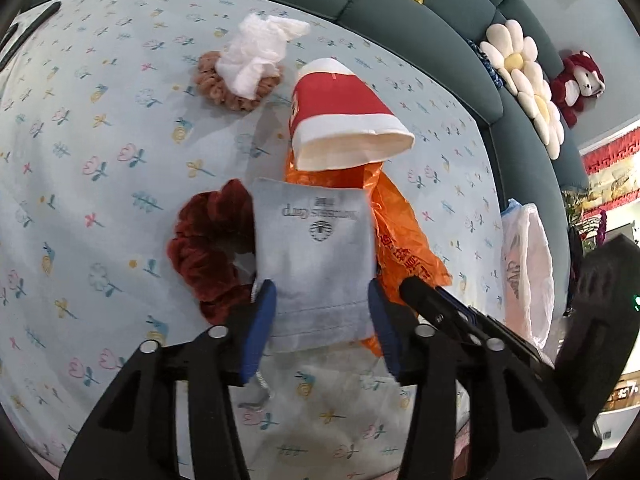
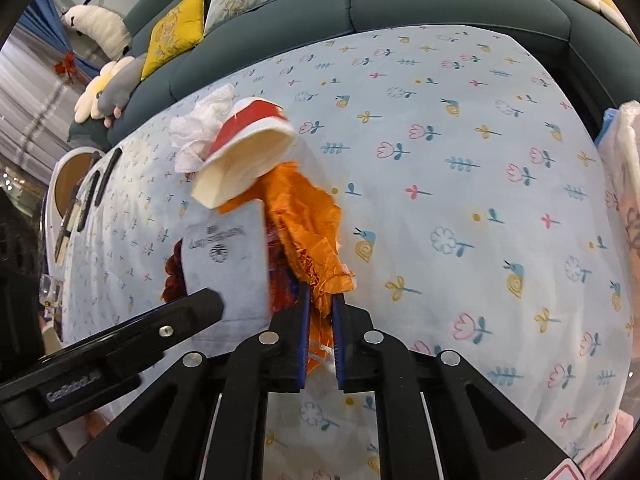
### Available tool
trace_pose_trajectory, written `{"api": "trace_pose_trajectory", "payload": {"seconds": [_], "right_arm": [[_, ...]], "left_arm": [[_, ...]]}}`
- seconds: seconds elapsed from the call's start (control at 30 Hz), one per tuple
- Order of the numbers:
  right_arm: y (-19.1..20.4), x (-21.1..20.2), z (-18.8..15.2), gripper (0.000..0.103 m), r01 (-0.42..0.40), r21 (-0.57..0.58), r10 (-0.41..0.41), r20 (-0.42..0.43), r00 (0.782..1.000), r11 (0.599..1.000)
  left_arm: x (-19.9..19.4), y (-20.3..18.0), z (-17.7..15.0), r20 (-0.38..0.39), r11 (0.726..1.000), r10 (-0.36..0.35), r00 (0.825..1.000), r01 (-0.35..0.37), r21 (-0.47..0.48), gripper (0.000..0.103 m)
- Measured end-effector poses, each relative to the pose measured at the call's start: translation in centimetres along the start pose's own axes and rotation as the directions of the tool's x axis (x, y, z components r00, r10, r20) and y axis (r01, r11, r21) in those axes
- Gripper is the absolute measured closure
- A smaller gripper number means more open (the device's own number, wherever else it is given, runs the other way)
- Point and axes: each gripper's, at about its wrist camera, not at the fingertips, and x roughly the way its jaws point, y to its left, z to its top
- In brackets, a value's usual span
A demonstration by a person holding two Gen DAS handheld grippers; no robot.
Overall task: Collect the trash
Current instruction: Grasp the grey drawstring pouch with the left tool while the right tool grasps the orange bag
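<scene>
Now the right tongs (image 2: 320,316) pinch the light, crinkly orange bag (image 2: 308,216) at its edge; the left tongs (image 1: 322,304) straddle the soft grey pouch (image 1: 316,248), seemingly gripping it.

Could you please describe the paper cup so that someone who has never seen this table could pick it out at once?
On the flower-print tablecloth in front of the teal sofa, find the cluster of litter in the middle. The paper cup lies on its side atop the orange plastic bag, just beyond the grey pouch. It alone is red with white bands and a squashed open mouth.

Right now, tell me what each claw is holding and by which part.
Right claw: shut on the orange plastic bag, at its near end. Left claw: straddles the grey pouch's near end; grip unclear.
</scene>
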Motion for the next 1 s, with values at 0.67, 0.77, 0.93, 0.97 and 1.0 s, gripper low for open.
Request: {"api": "trace_pose_trajectory", "payload": {"seconds": [0.67, 0.77, 0.93, 0.97, 1.0], "right_arm": [[-5.5, -4.9, -2.4, 0.095, 0.026, 0.117, -0.036, 0.082, 0.996, 0.993], [-5.5, -4.9, -2.5, 0.095, 0.021, 0.118, -0.031, 0.081, 0.996, 0.993], [-5.2, -4.9, -2.7, 0.094, 0.020, 0.113, -0.029, 0.075, 0.997, 0.993], [-5.2, -4.9, -2.7, 0.095, 0.020, 0.111, -0.029, 0.074, 0.997, 0.994], [-5.1, -4.9, -2.6, 0.094, 0.020, 0.109, -0.029, 0.074, 0.997, 0.994]], "left_arm": [[-0.2, 1.0, -3.2, 0.038, 0.984, 0.174, 0.984, -0.172, -0.040, 0.029], [0.0, 1.5, -3.2, 0.018, 0.988, 0.142, 0.990, -0.140, -0.063, 0.041], [0.8, 0.4, -3.0, -0.030, 0.995, 0.093, 0.995, -0.094, -0.025, 0.083], [0.9, 0.2, -3.1, -0.036, 0.996, 0.087, 0.996, -0.088, -0.020, 0.096], [0.8, 0.0, -3.2, -0.038, 0.996, 0.082, 0.996, -0.082, -0.015, 0.101]]}}
